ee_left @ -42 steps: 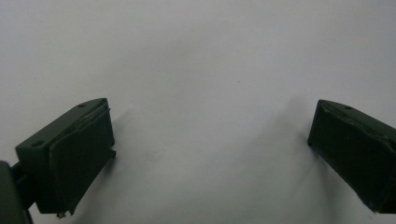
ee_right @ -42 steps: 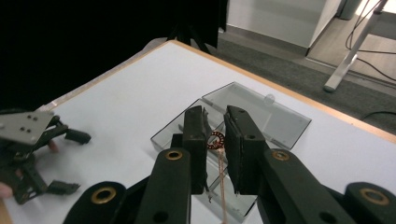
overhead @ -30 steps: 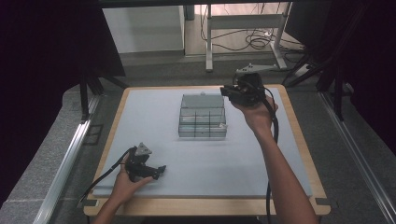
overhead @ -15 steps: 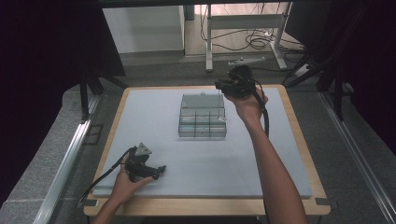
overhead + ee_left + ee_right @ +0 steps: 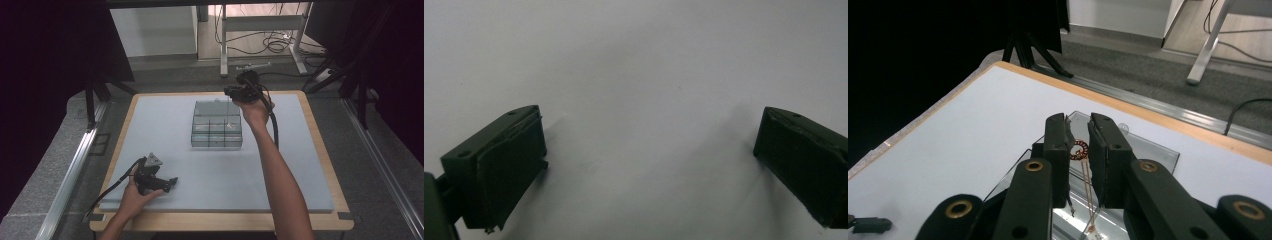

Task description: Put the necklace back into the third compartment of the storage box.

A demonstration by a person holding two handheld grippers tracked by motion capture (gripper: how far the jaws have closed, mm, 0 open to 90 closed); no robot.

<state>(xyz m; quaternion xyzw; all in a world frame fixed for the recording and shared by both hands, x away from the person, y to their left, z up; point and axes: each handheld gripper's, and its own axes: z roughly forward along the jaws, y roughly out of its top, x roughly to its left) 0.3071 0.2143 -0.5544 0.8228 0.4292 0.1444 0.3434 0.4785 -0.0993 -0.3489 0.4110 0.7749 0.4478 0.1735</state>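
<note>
A clear plastic compartment box (image 5: 217,131) sits mid-table on the grey mat (image 5: 280,165), with its lid (image 5: 211,107) laid open at the far side. My right gripper (image 5: 229,91) hovers over the box's far right corner, shut on a small copper coil ring (image 5: 1079,150). The coil's thin wire leads (image 5: 1088,200) hang down toward the compartments. In the right gripper view my right gripper (image 5: 1079,126) pinches the ring between its pads. My left gripper (image 5: 170,181) rests on the mat near the front left, and in its own view my left gripper (image 5: 649,150) stands wide open over bare mat.
The table's wooden rim (image 5: 320,130) frames the mat. Black curtains (image 5: 50,40) close in on both sides. A metal table leg (image 5: 223,40) and cables (image 5: 275,45) lie on the floor beyond. A black cable (image 5: 274,130) trails along the right forearm.
The right hand has carried the coil leftward and down, from beyond the box's right corner to over its far edge. The left hand has stayed put.
</note>
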